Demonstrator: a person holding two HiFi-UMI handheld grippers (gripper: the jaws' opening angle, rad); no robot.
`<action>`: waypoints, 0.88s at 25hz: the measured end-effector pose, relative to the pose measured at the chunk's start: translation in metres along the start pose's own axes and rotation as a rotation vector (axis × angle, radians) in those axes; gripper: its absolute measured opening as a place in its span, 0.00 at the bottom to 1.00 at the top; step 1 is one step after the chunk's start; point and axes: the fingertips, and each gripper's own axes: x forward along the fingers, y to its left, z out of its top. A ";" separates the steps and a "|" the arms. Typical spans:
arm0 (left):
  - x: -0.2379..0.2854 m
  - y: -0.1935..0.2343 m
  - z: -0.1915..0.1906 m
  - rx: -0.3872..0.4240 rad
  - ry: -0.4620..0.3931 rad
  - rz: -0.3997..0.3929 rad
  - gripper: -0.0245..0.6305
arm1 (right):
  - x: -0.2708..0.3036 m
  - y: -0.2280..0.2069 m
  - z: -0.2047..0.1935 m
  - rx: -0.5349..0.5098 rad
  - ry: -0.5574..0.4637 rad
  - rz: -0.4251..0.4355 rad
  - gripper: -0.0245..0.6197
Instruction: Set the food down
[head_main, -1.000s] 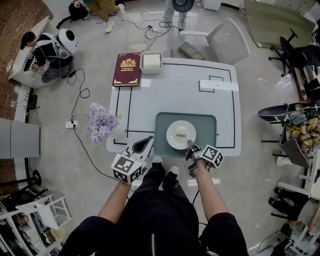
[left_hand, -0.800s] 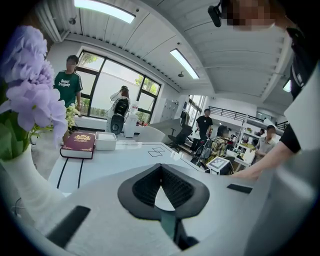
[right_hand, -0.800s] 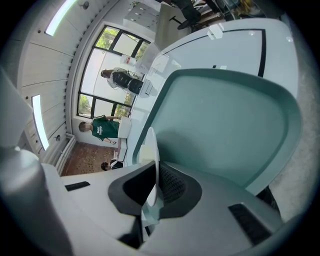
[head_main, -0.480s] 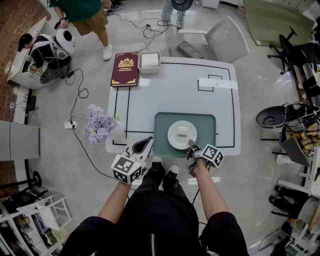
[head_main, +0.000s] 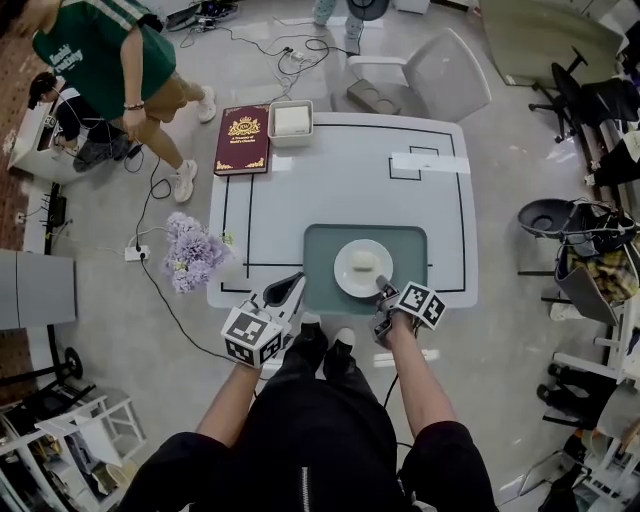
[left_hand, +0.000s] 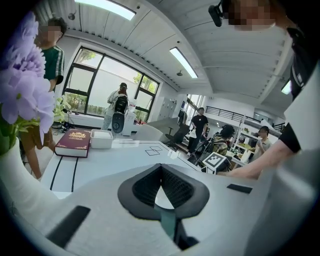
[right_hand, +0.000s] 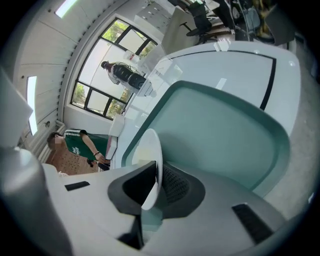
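Note:
A white plate carrying a pale piece of food sits over the green tray at the near side of the white table. My right gripper is shut on the plate's near rim. In the right gripper view, the plate stands edge-on between the jaws of the right gripper, low over the tray. Whether it touches the tray is unclear. My left gripper hovers at the table's front edge left of the tray. This left gripper is shut with nothing in it.
A vase of purple flowers stands at the table's front left corner, close to my left gripper. A dark red book and a white box lie at the far left. A chair stands beyond the table. A person in green walks at far left.
The person in the green shirt has walked into view at the top left. The plate and both grippers have hardly moved.

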 end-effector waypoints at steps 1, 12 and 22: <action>0.001 -0.001 0.000 0.000 0.000 -0.003 0.05 | 0.000 -0.001 0.001 -0.024 0.000 -0.016 0.07; 0.007 -0.004 0.001 -0.003 -0.002 -0.029 0.05 | -0.004 -0.014 0.003 -0.207 0.060 -0.178 0.14; 0.015 -0.008 0.002 -0.002 0.000 -0.053 0.05 | -0.012 -0.023 0.009 -0.192 0.039 -0.197 0.15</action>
